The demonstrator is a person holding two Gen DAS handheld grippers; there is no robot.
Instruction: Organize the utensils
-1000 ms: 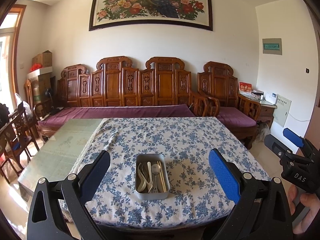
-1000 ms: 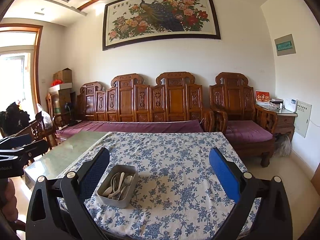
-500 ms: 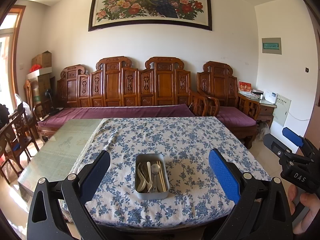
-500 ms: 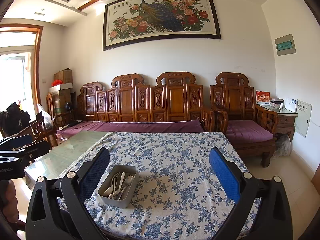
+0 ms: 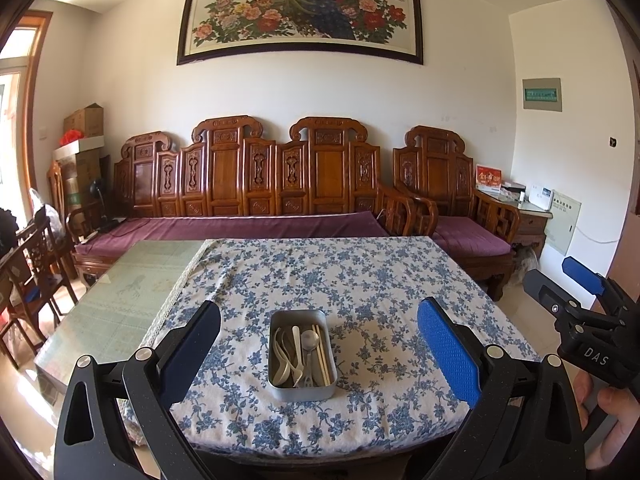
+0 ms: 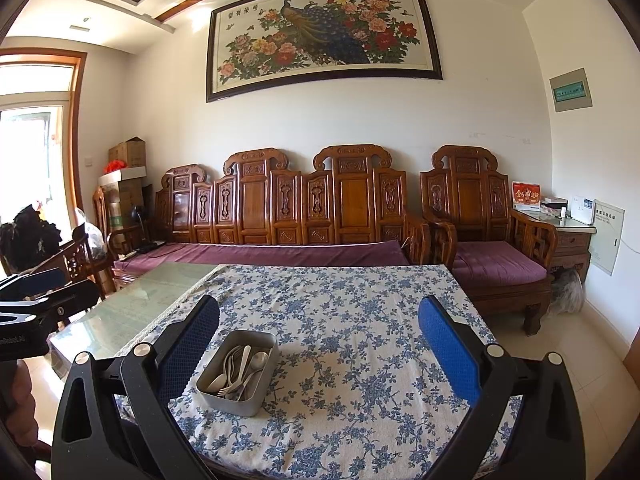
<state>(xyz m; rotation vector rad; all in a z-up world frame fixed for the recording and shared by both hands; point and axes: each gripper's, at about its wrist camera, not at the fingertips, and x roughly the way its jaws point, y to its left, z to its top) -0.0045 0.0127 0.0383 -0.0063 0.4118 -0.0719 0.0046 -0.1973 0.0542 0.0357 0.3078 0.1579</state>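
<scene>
A grey metal tin (image 5: 301, 388) sits near the front edge of the table, on a blue-flowered cloth (image 5: 340, 280). It holds spoons (image 5: 308, 340), a fork and chopsticks (image 5: 323, 354). My left gripper (image 5: 318, 344) is open and empty, held back from the table, with the tin centred between its fingers. My right gripper (image 6: 318, 344) is open and empty too; in its view the tin (image 6: 240, 398) lies left of centre, close to the left finger. Each gripper shows at the edge of the other's view.
The cloth covers the right part of a glass-topped table (image 5: 120, 300). A carved wooden sofa (image 5: 256, 184) with purple cushions stands behind it. Wooden chairs (image 5: 32, 264) stand at the left, a side cabinet (image 5: 532, 216) at the right.
Both views have barely shifted; the tin and utensils have not moved and both grippers stay open.
</scene>
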